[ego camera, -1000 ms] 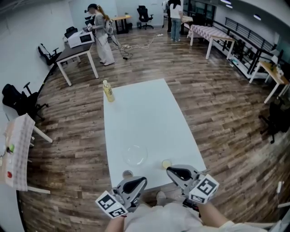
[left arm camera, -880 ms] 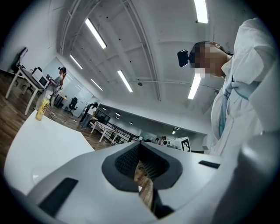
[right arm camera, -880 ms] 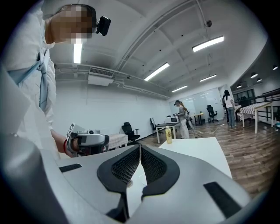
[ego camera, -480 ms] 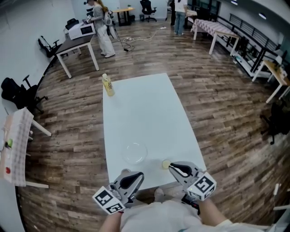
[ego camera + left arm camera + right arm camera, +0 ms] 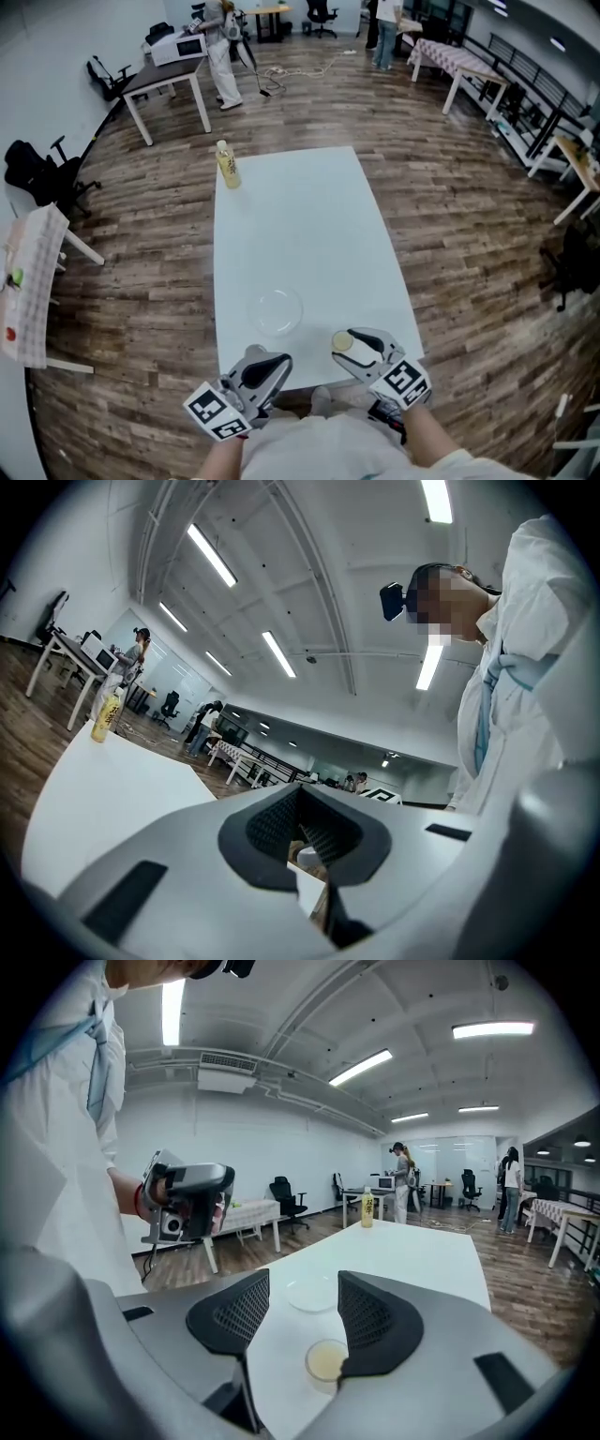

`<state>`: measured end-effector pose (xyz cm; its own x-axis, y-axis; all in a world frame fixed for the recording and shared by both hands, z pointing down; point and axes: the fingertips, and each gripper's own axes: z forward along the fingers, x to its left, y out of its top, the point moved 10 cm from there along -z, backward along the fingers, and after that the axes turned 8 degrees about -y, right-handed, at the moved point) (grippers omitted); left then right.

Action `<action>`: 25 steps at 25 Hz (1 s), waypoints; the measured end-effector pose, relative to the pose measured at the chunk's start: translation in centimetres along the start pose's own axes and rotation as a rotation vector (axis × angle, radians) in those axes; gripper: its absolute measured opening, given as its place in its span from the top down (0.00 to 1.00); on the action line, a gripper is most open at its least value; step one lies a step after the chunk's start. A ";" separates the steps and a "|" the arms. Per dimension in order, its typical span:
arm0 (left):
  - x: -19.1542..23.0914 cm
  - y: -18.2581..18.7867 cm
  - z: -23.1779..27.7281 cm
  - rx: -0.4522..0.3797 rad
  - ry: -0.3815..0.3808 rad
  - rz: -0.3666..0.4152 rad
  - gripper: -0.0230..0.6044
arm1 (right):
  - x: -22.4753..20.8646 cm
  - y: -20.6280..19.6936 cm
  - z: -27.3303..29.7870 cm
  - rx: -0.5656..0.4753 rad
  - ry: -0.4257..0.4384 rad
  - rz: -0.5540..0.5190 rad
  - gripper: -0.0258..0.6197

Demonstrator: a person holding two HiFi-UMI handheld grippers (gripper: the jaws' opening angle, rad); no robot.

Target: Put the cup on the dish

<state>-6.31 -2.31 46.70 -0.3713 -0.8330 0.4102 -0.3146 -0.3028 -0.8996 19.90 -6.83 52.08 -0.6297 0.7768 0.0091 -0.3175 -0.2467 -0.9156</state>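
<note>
A small clear cup (image 5: 342, 342) of yellowish liquid stands on the white table (image 5: 300, 234) near its front edge. The empty clear glass dish (image 5: 277, 312) lies a little to its left. My right gripper (image 5: 349, 341) is open around the cup; its jaws have just been opening, and the pads do not press on it. In the right gripper view the cup (image 5: 324, 1363) sits low between the jaws of that gripper (image 5: 302, 1281), close to the right one, with the dish (image 5: 312, 1295) beyond. My left gripper (image 5: 265, 362) is at the table's front edge, shut and empty (image 5: 300, 803).
A yellow drink bottle (image 5: 226, 167) stands at the table's far left corner. Wooden floor surrounds the table. A dark desk (image 5: 164, 80) with a person beside it, office chairs and other tables are far behind.
My right gripper has come down and leftward onto the cup and its jaws have spread apart. The left gripper has barely shifted.
</note>
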 end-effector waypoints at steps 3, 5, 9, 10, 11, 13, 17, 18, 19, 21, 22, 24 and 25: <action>-0.2 -0.1 -0.2 0.000 0.014 -0.001 0.96 | -0.4 -1.3 0.6 0.047 -0.001 -0.013 0.58; -0.3 -0.2 -0.3 0.001 0.023 -0.001 0.96 | -0.5 -2.1 1.0 0.086 -0.004 -0.035 0.56; -0.5 -0.1 -0.4 0.001 0.034 0.004 0.96 | -0.9 -3.1 2.0 0.124 -0.011 -0.061 0.52; -0.5 -0.2 -0.4 0.001 0.035 0.005 0.96 | -0.9 -3.3 2.2 0.130 -0.013 -0.062 0.52; -0.6 -0.2 -0.4 0.000 0.035 0.006 0.96 | -1.0 -3.5 2.4 0.137 -0.014 -0.066 0.51; -0.6 -0.3 -0.3 -0.001 0.036 0.007 0.96 | -1.1 -4.0 2.9 0.158 -0.014 -0.078 0.51; -0.8 -0.3 -0.2 0.003 0.037 0.008 0.96 | -1.3 -5.5 3.9 0.210 -0.015 -0.101 0.51; -0.9 -0.3 -0.2 0.005 0.038 0.007 0.96 | -1.3 -5.8 4.1 0.224 -0.017 -0.103 0.51; -0.9 -0.3 -0.3 0.007 0.040 0.006 0.96 | -1.3 -6.2 4.3 0.237 -0.019 -0.103 0.51; -1.0 -0.2 -0.5 0.012 0.043 0.007 0.96 | -1.3 -6.7 4.8 0.262 -0.027 -0.102 0.50; -1.0 -0.2 -0.6 0.012 0.044 0.008 0.96 | -1.3 -6.9 5.0 0.273 -0.031 -0.102 0.50; -1.0 -0.2 -0.7 0.012 0.045 0.010 0.96 | -1.4 -7.4 5.3 0.287 -0.035 -0.099 0.50; -1.0 -0.2 -0.8 0.012 0.046 0.011 0.96 | -1.5 -7.5 5.4 0.293 -0.037 -0.098 0.50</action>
<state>-6.55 -1.05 46.54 -0.4143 -0.8143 0.4065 -0.3000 -0.2995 -0.9057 19.41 -9.22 61.14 -0.6097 0.7849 0.1106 -0.5654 -0.3329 -0.7546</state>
